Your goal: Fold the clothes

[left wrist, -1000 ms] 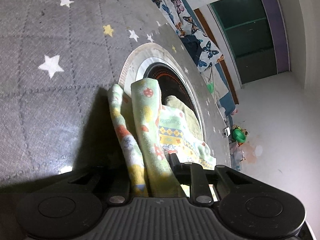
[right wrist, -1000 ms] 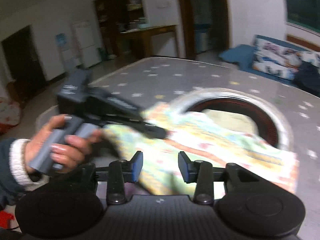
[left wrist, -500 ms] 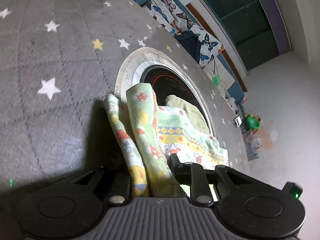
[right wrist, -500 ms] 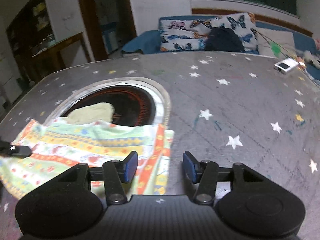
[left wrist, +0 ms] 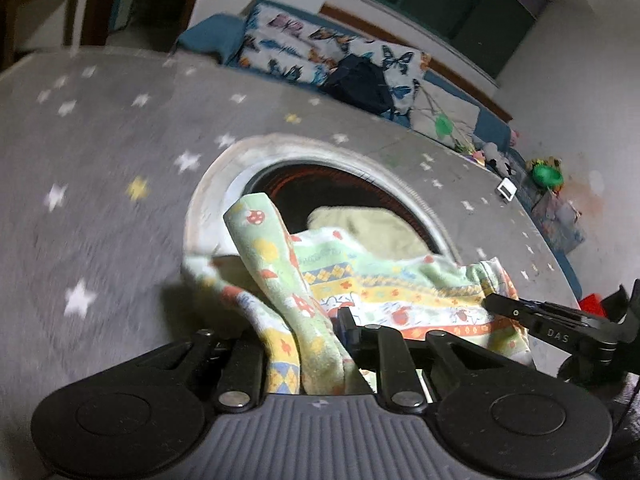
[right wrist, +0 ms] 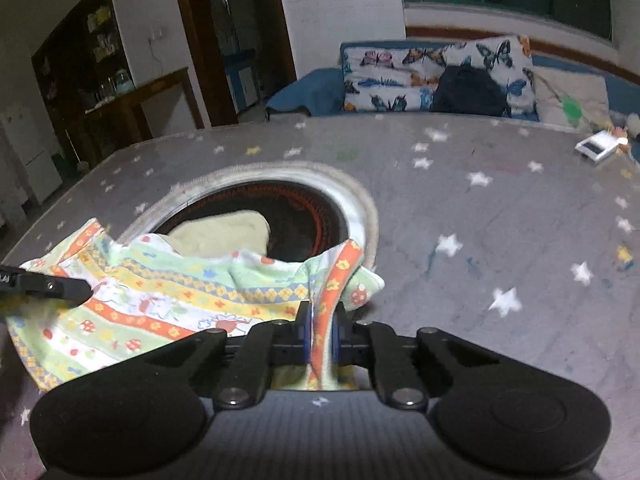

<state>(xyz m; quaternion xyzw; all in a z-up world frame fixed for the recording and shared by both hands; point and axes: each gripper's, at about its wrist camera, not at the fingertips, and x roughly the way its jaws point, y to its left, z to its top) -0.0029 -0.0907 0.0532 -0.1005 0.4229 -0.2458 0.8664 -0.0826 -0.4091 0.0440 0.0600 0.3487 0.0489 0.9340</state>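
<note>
A green, yellow and orange patterned cloth [left wrist: 400,292] lies across the near rim of a round opening in the grey star-patterned table [left wrist: 100,160]. My left gripper [left wrist: 296,344] is shut on one bunched end of the cloth. My right gripper [right wrist: 320,332] is shut on the opposite edge of the cloth [right wrist: 168,300], at its orange border. The right gripper also shows at the right of the left wrist view [left wrist: 560,324]. The left gripper's tip shows at the left edge of the right wrist view [right wrist: 44,286].
A pale yellow cloth [right wrist: 224,232] lies inside the dark round opening [right wrist: 304,208]. A small white device [right wrist: 596,146] sits at the table's far right. A sofa with butterfly cushions [right wrist: 436,76] stands behind the table.
My right gripper was open beside the cloth's edge and has shut on it. My left gripper has swung round with its end of the cloth still held.
</note>
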